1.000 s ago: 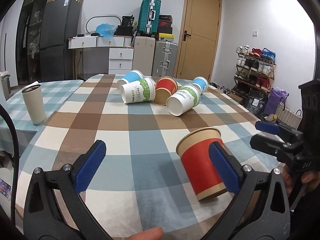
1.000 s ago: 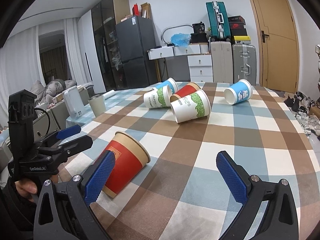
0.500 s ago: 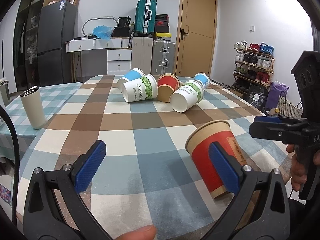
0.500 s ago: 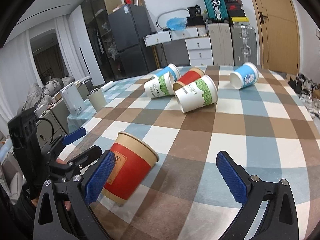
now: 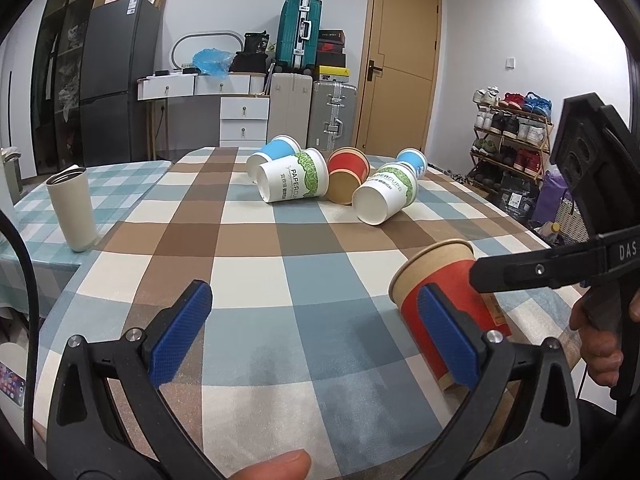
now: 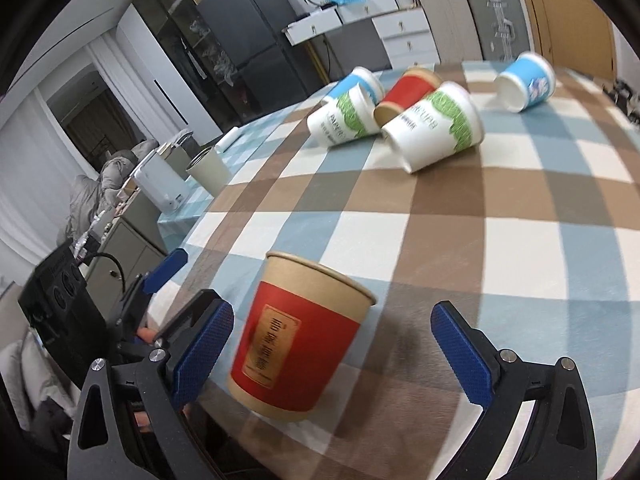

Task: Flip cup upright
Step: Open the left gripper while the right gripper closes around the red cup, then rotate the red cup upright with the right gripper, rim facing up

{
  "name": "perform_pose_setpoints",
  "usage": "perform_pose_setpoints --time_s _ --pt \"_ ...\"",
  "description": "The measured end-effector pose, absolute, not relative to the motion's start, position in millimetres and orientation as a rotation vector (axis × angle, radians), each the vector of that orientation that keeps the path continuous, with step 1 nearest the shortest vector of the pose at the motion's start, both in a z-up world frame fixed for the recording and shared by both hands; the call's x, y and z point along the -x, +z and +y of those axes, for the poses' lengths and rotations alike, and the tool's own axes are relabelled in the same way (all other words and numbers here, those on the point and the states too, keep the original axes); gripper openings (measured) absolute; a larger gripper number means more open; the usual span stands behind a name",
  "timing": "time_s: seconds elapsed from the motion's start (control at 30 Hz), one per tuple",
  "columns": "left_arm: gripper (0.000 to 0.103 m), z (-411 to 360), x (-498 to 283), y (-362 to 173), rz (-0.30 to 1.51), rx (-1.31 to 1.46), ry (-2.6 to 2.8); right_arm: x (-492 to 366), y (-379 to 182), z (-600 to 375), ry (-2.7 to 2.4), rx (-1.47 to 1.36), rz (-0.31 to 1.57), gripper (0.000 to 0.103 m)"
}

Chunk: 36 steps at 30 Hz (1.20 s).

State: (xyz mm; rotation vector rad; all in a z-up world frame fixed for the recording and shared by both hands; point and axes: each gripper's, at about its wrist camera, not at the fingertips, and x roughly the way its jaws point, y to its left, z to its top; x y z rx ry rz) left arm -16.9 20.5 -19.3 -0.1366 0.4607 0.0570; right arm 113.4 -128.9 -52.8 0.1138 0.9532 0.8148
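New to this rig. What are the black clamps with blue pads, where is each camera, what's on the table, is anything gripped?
No robot arm here: a person holds one handheld two-finger gripper per hand, each with a fisheye camera looking out along its blue-padded fingers. One picture looks from the left gripper, the other from the right gripper. Both are open and grip nothing. Between the right gripper's fingers a red paper cup stands on the checked tablecloth, mouth up. Five more paper cups lie on their sides at the far end. A beige tumbler stands on the left side.
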Motion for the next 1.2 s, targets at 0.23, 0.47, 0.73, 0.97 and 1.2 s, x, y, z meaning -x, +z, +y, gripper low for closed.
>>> perform_pose_setpoints --time_s 0.23,0.47,0.73,0.97,1.2 --pt "0.102 21 18 -20 0.461 0.136 0.056 -131 -62 -120 0.846 -0.198 1.079 0.097" --pt "0.102 21 19 -21 0.461 0.137 0.056 -144 -74 -116 0.880 -0.283 1.190 0.077" --pt "0.102 21 19 -21 0.461 0.139 0.055 -140 -62 -121 0.893 -0.275 1.140 0.066" --pt "0.102 21 19 -21 0.461 0.139 0.056 -118 -29 -124 0.792 -0.073 0.825 0.066" --pt "0.102 21 19 -21 0.461 0.139 0.056 -117 -27 -110 0.676 0.046 0.653 0.067"
